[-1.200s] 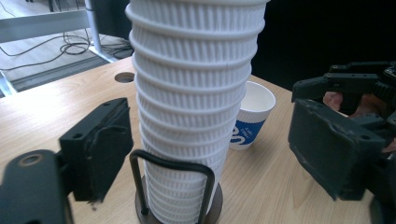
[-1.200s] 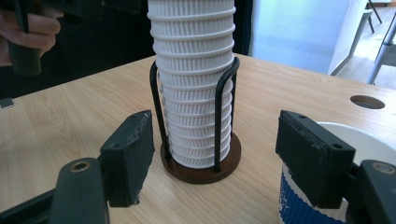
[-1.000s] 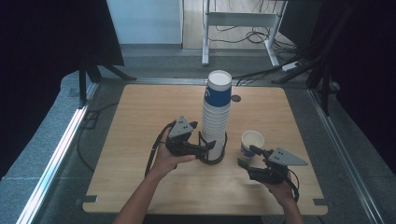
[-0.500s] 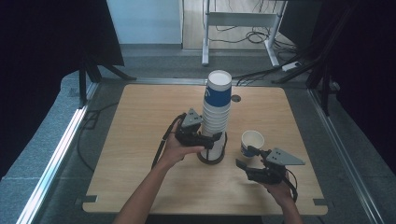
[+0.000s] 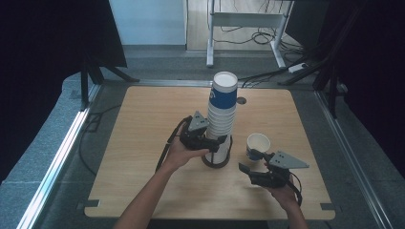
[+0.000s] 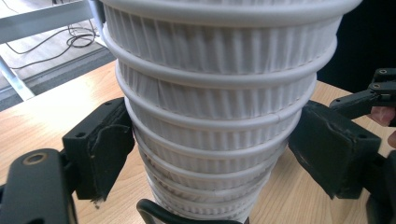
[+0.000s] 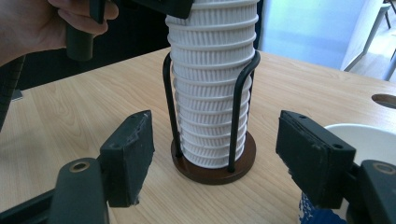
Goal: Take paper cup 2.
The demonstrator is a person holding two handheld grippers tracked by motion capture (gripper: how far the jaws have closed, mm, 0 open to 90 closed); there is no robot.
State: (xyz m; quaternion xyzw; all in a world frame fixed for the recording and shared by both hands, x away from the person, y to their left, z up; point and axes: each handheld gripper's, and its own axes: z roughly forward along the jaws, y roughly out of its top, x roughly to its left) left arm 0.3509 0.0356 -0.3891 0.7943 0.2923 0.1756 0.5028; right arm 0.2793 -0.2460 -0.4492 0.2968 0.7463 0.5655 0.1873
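Fingers of the left gripper (image 5: 216,141), just closing around the cup stack (image 5: 222,114) (right gripper (image 5: 253,162) spread, empty), could topple it from uneven squeezing.

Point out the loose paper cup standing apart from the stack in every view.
High view: loose cup stands right of centre, on the table beside the cup stack.
Left gripper view: I cannot find it.
Right gripper view: bottom right corner, behind the right-hand jaw.
Shared landmark: the cup stack.
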